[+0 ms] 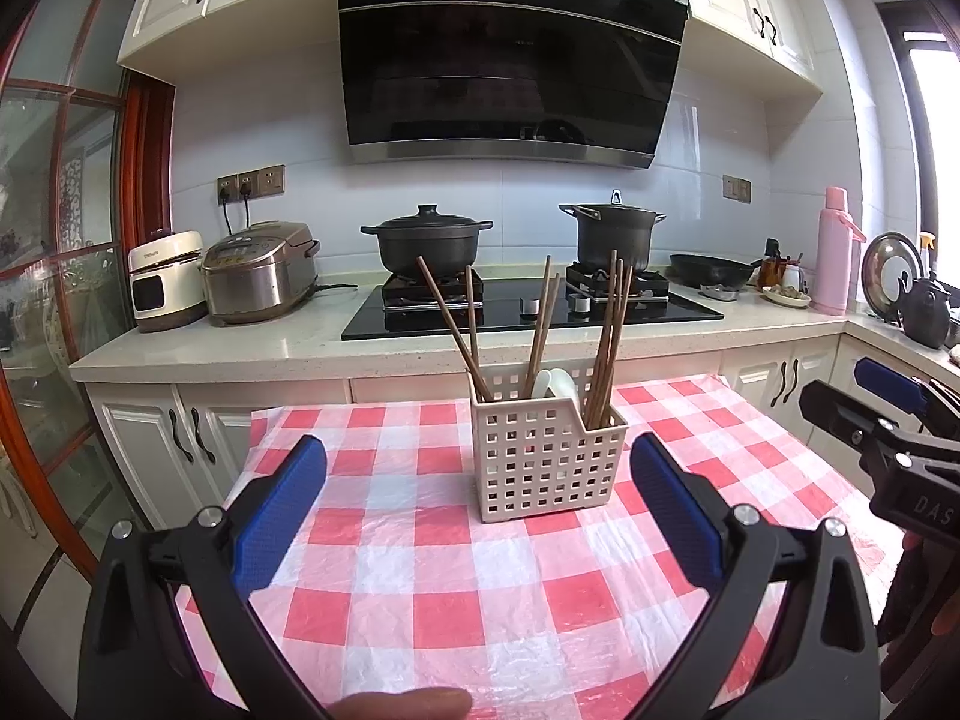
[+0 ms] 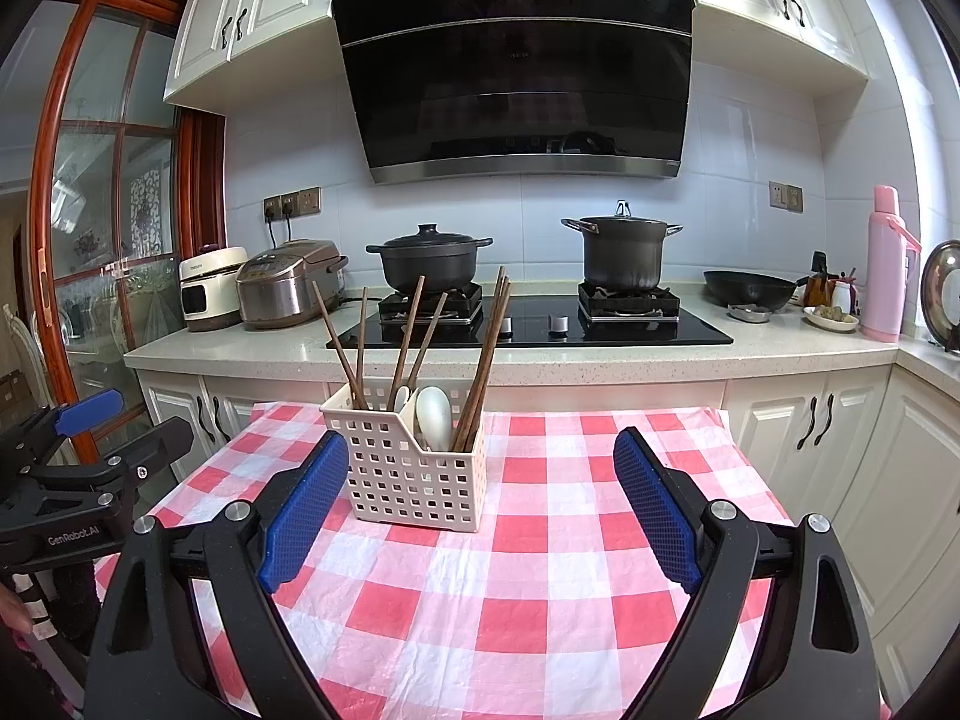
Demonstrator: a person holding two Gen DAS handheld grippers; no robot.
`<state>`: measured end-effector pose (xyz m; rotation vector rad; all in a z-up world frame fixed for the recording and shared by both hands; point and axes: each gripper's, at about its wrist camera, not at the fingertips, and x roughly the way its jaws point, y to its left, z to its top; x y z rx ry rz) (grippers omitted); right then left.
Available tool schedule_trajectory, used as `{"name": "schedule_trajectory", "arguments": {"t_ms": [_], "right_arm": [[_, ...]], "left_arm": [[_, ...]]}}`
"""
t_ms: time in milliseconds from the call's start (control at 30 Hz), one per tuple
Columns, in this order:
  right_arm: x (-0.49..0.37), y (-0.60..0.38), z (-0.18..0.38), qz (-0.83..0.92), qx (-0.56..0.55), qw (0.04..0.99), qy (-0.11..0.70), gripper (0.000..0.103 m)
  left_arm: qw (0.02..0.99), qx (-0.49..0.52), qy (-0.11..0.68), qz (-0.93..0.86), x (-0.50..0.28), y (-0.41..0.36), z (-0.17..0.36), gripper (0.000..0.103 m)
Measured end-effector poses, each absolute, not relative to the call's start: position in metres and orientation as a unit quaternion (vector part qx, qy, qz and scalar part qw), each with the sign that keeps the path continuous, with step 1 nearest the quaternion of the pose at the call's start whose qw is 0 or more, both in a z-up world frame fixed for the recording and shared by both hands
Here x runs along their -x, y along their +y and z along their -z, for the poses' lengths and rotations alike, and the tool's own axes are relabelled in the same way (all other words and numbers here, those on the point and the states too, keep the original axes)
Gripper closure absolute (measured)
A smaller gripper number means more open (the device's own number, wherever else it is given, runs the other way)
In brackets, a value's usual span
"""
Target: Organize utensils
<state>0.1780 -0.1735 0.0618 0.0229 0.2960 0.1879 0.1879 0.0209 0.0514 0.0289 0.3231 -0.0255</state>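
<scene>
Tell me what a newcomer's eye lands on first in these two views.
First, the red-and-white checked tablecloth filling the foreground, with a white lattice utensil basket standing on it, holding brown chopsticks and white spoons. Both grippers, left and right, hover open and empty before the basket. Behind, a large black range hood hangs over two dark pots on the stove.

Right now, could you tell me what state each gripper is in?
Left gripper: open, holding nothing.
Right gripper: open, holding nothing.
</scene>
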Motion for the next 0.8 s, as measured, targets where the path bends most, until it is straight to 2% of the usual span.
{"name": "schedule_trajectory", "arguments": {"t_ms": [800], "right_arm": [[-0.1746,-0.1725,-0.0692,-0.097,-0.01,0.985,0.143,0.019]], "left_arm": [[0.988,-0.016,0.151,0.01,-0.1845,0.0215,-0.0512,0.005]]}}
